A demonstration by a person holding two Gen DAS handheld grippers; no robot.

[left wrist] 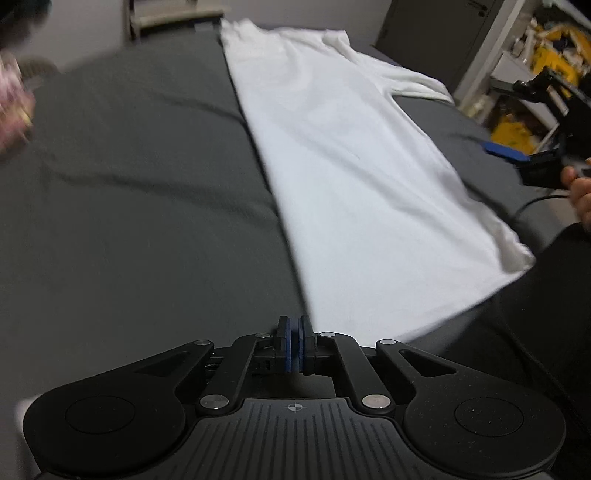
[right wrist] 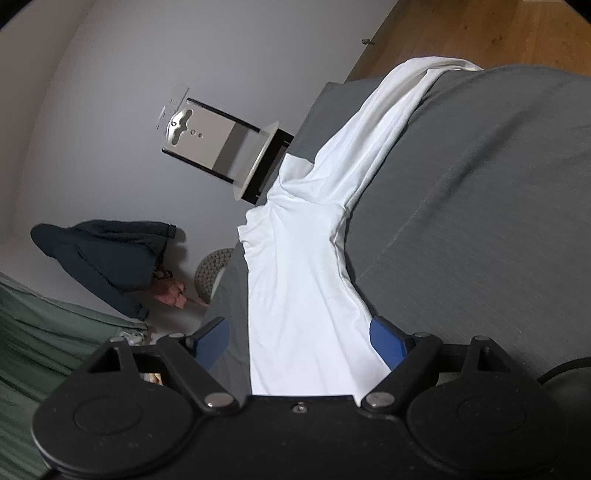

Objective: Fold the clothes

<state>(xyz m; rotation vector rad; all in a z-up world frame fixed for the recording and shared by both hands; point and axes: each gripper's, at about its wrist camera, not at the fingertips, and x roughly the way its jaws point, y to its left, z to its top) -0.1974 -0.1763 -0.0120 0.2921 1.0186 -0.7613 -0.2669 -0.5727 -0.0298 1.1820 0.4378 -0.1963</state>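
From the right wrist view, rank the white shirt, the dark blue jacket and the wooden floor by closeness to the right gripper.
1. white shirt, between the open right gripper fingers.
2. dark blue jacket, left, against the wall.
3. wooden floor, top right, beyond the bed.

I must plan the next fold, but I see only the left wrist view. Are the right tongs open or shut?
Observer: Open. The right tongs stand wide apart.
Operator: Is there cloth in them?
Observer: Yes, the white shirt runs between the blue pads, not pinched.
Operator: What is beyond the bed on that side?
Observer: A dark jacket hangs on the wall.
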